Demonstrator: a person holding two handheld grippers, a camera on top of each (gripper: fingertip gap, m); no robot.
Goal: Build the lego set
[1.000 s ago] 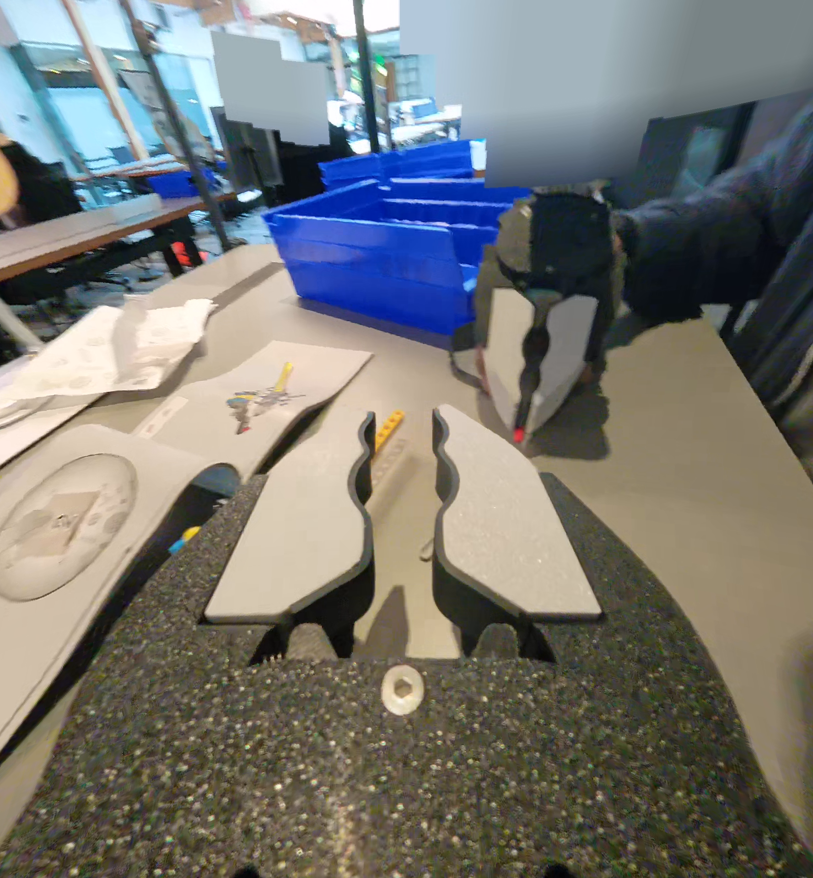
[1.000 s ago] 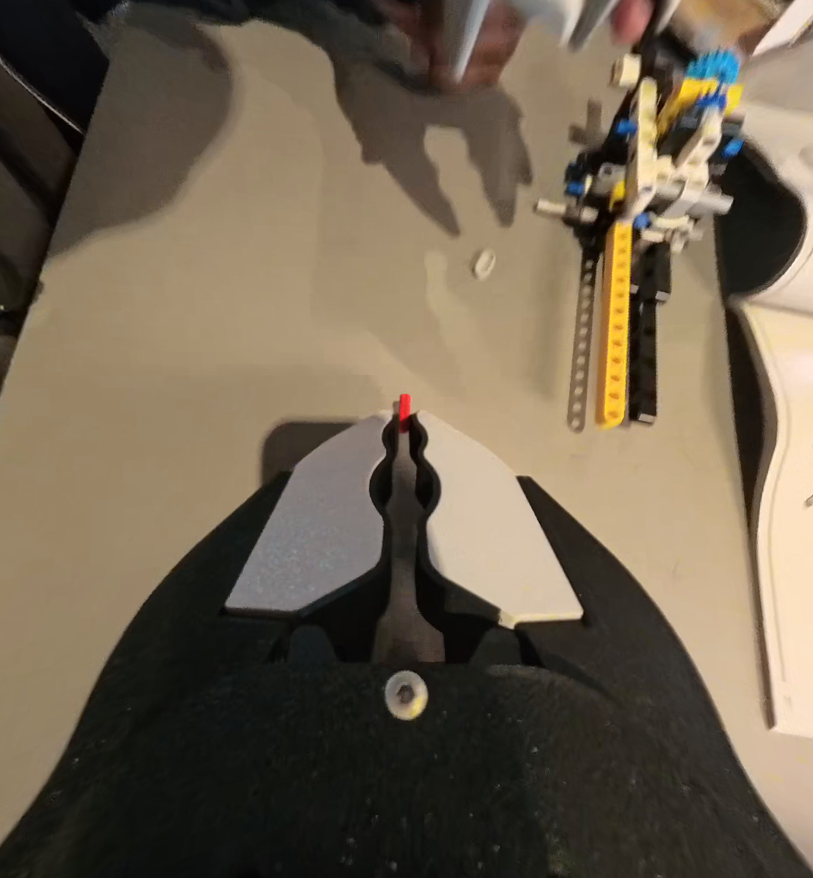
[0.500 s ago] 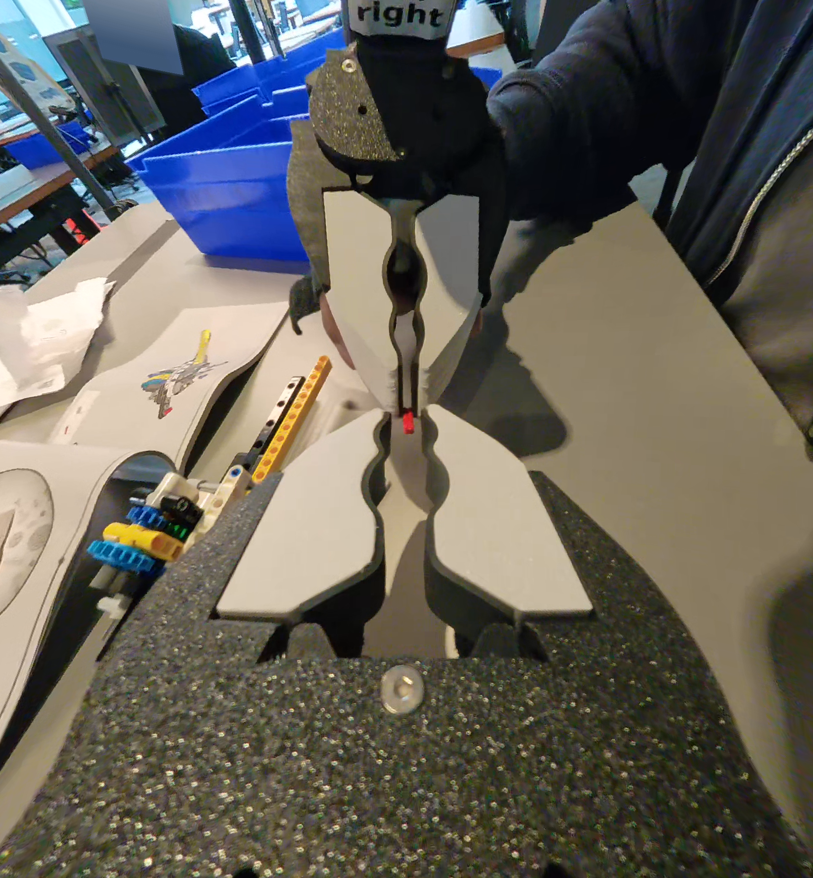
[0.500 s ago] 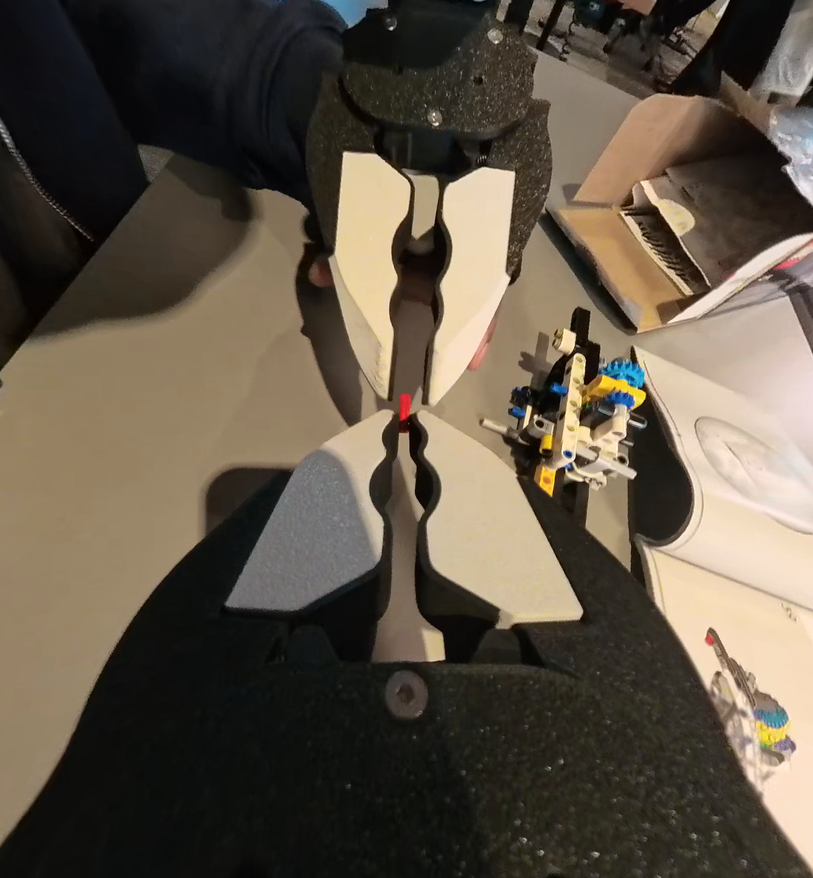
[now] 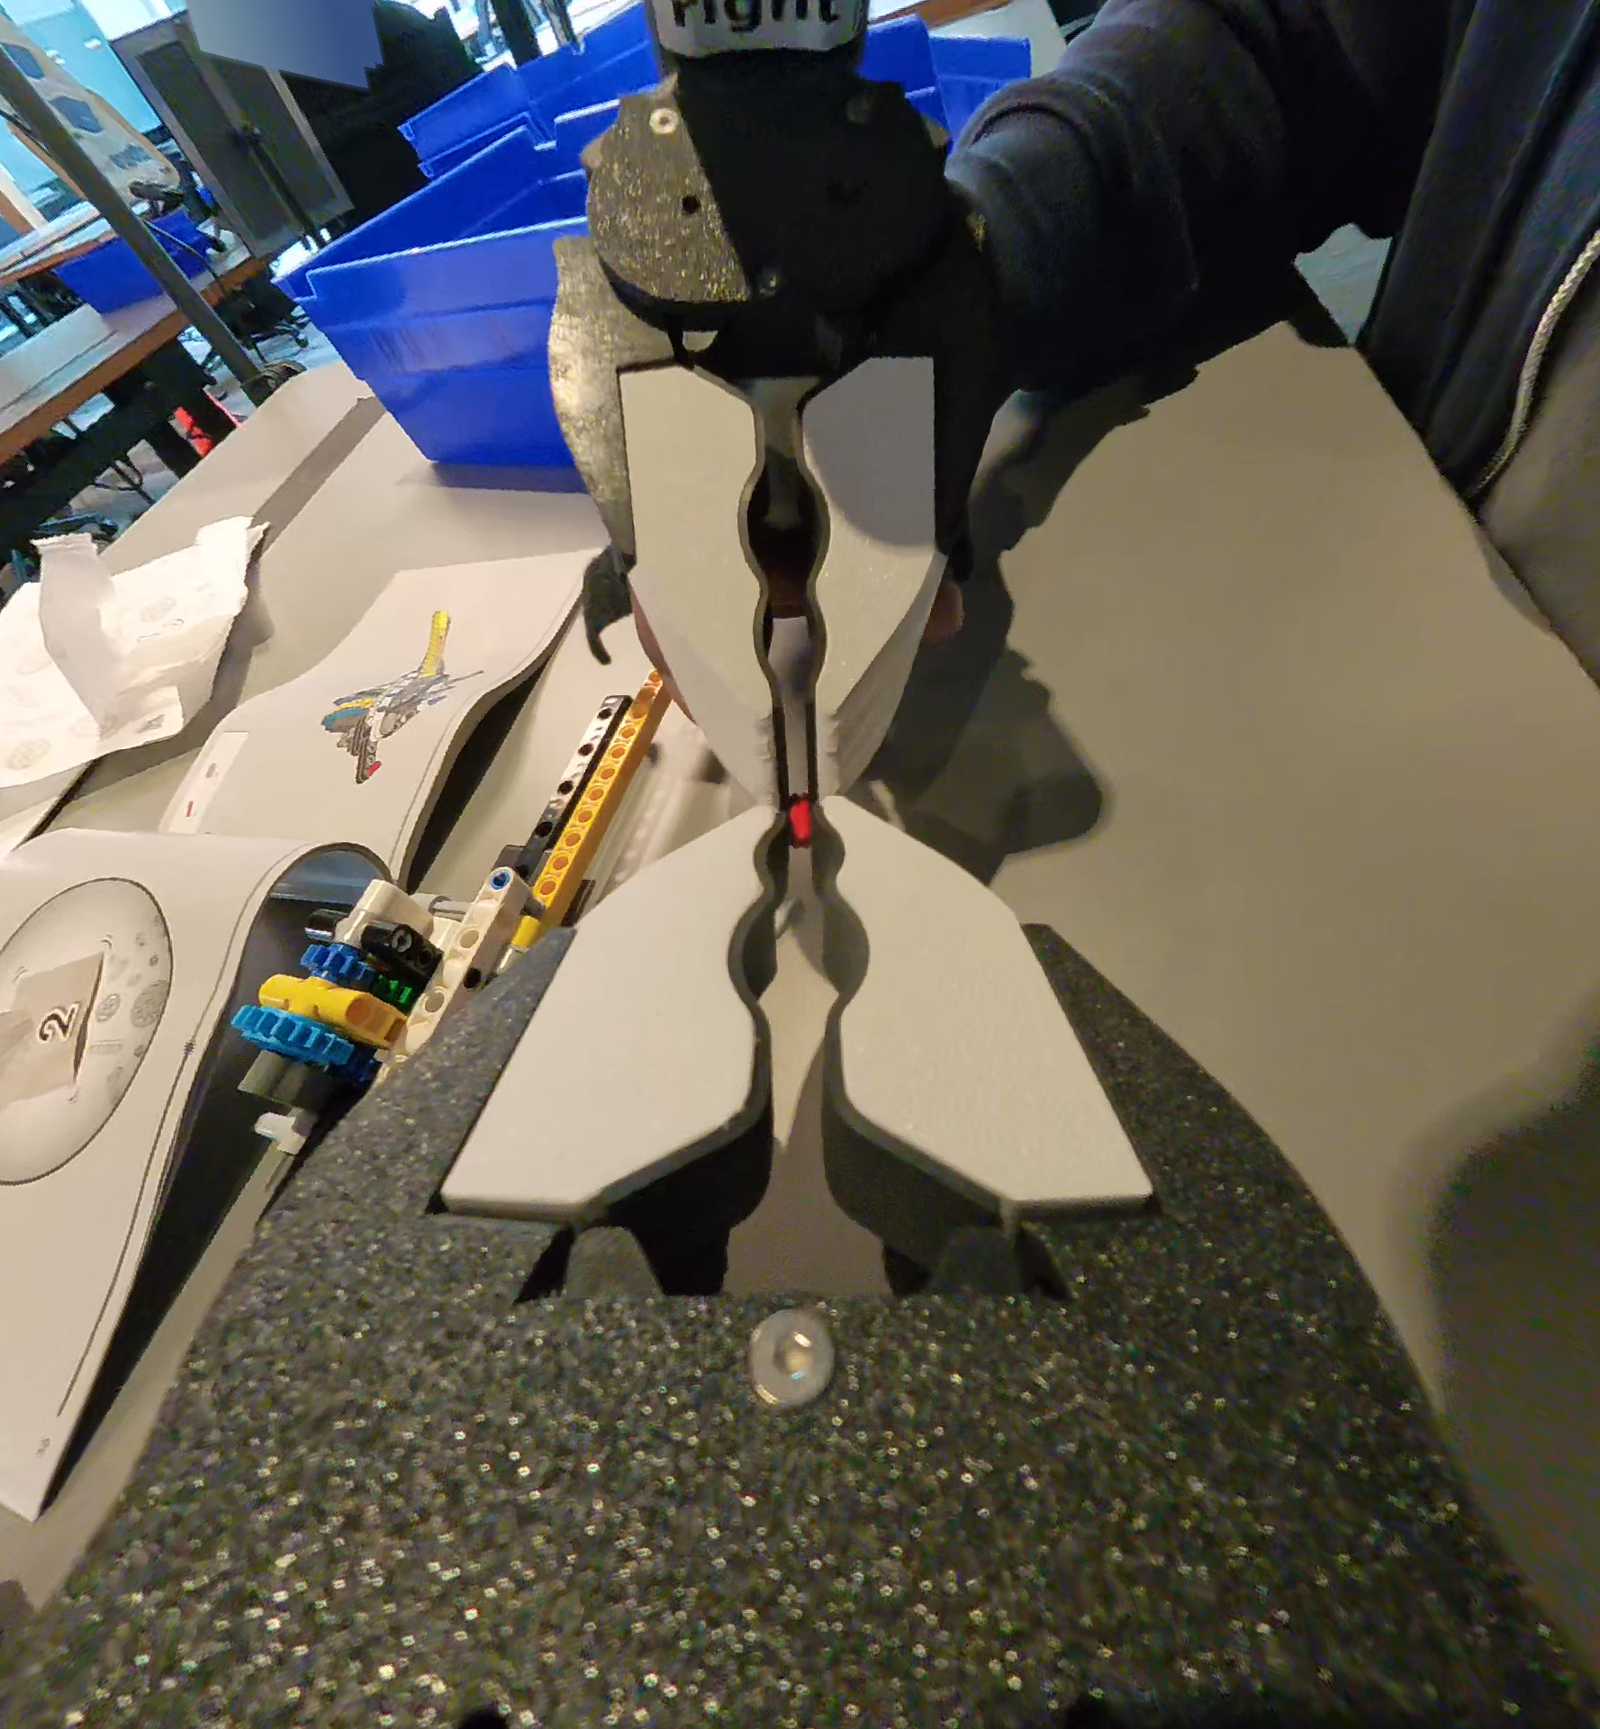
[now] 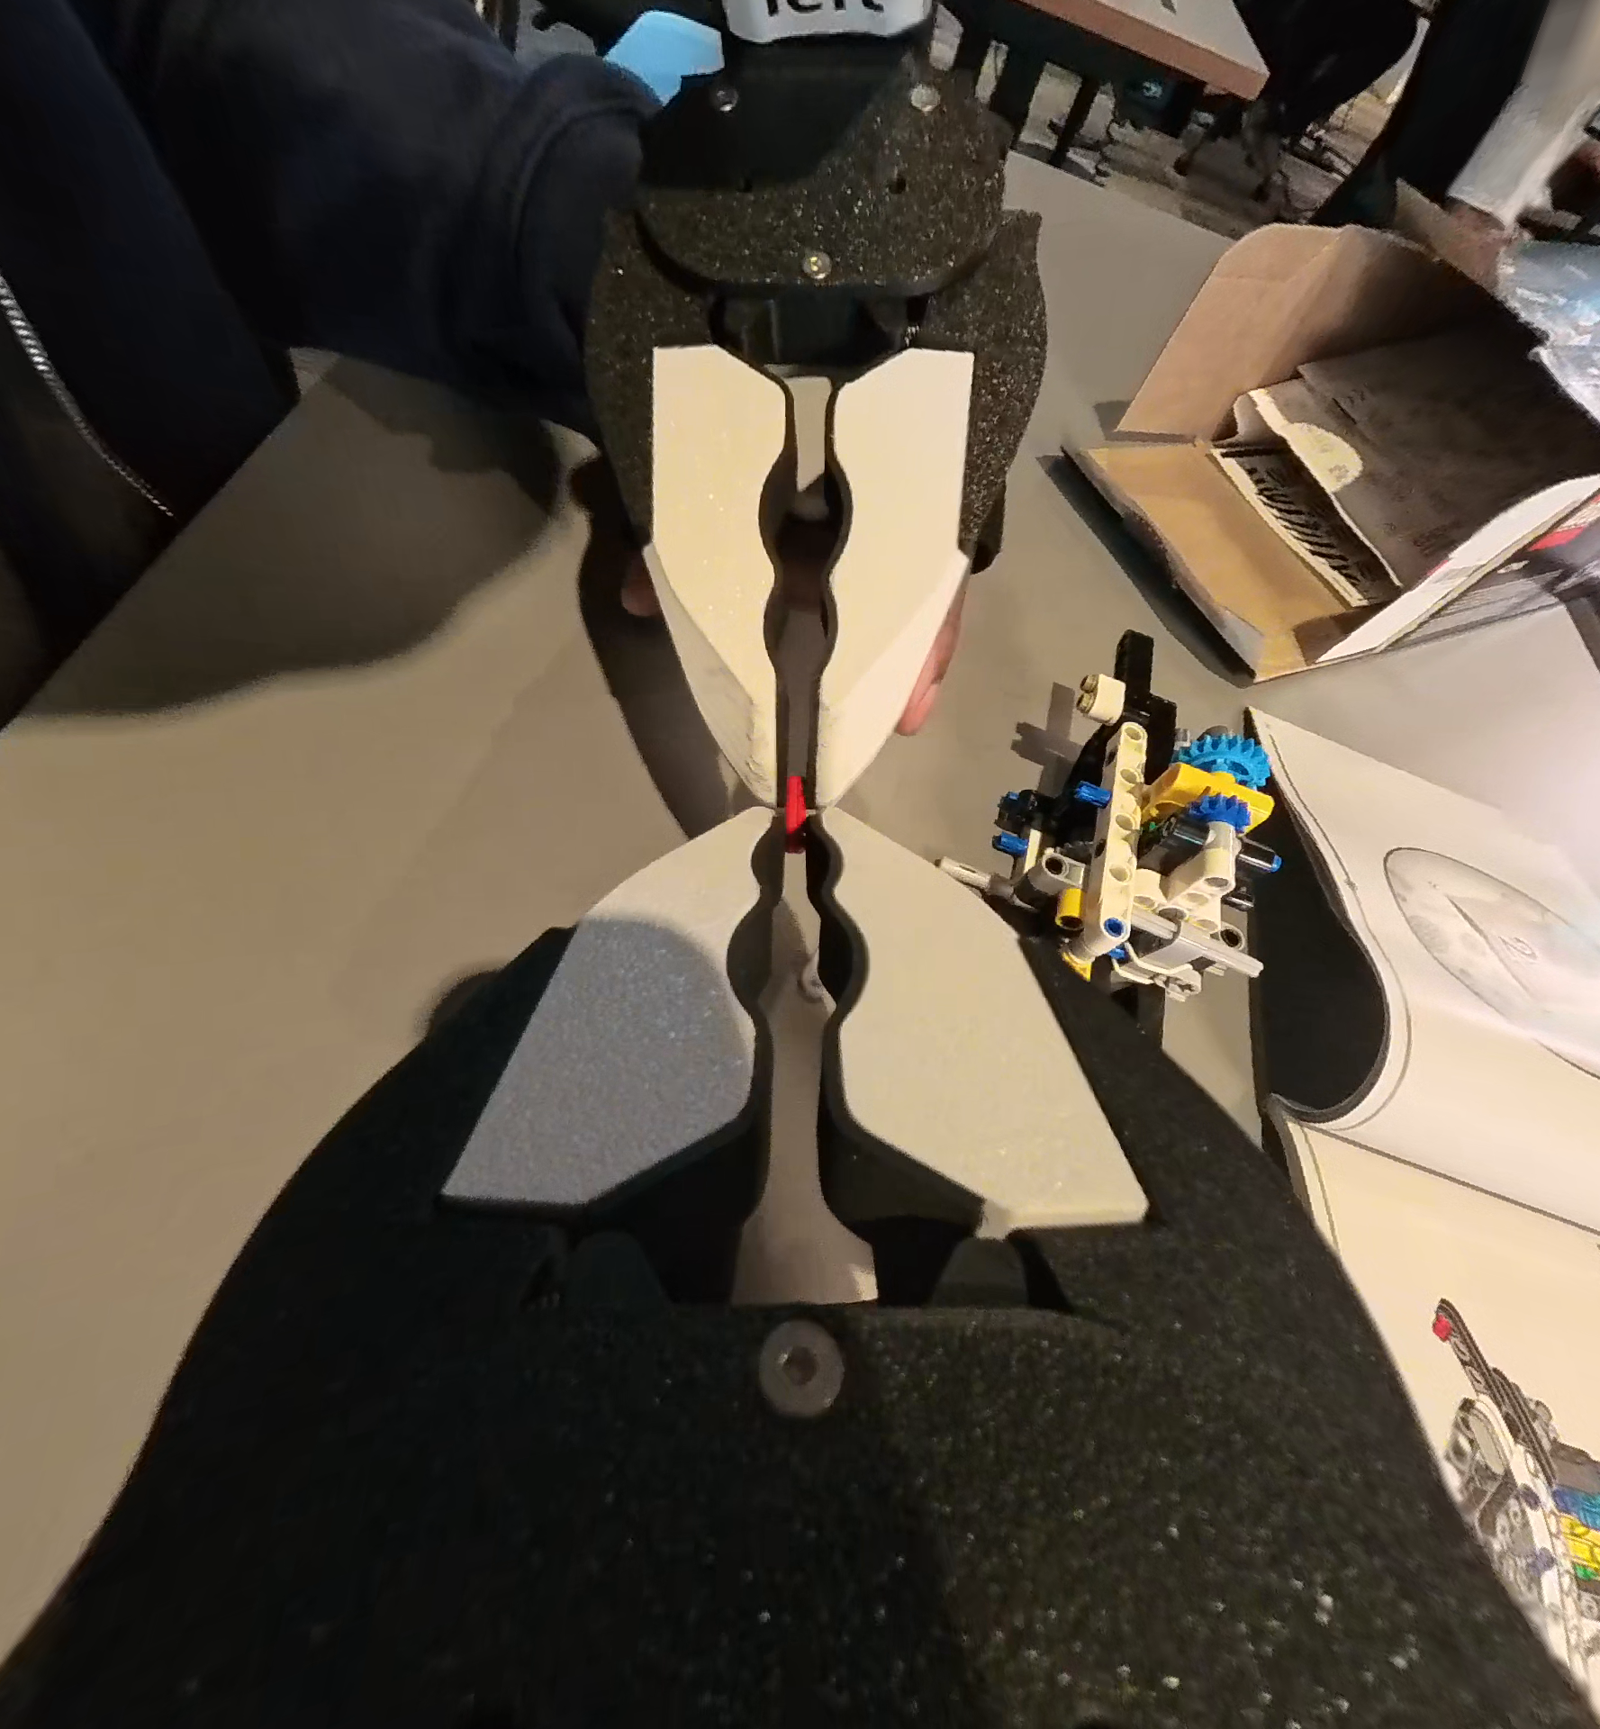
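Note:
A small red lego pin (image 5: pixel 798 821) sits where my two grippers meet tip to tip above the grey table (image 5: pixel 1292 748). My left gripper (image 5: pixel 796 833) is shut on its near end. My right gripper (image 6: pixel 794 833) is shut on the other end of the same red pin (image 6: pixel 793 812). In the left wrist view the right gripper (image 5: pixel 791 781) points down at me from above. In the right wrist view the left gripper (image 6: pixel 791 781) does the same. The part-built lego model (image 6: pixel 1142 861), with blue gears and a yellow beam (image 5: pixel 590 795), lies on the table beside the grippers.
Open instruction pages (image 5: pixel 384 711) curl up to the left of the model (image 5: pixel 375 982). Blue bins (image 5: pixel 459 309) stand at the back. An open cardboard box (image 6: pixel 1338 468) and torn paper bags (image 5: pixel 94 655) lie on the table. A person's dark sleeves (image 5: pixel 1151 140) hold the grippers. Less than 4 cm separates the two grippers' tips.
The right gripper brought the red pin up to the left gripper's tips. The left jaws, wide open a second ago, closed onto the pin while the right stayed shut on it.

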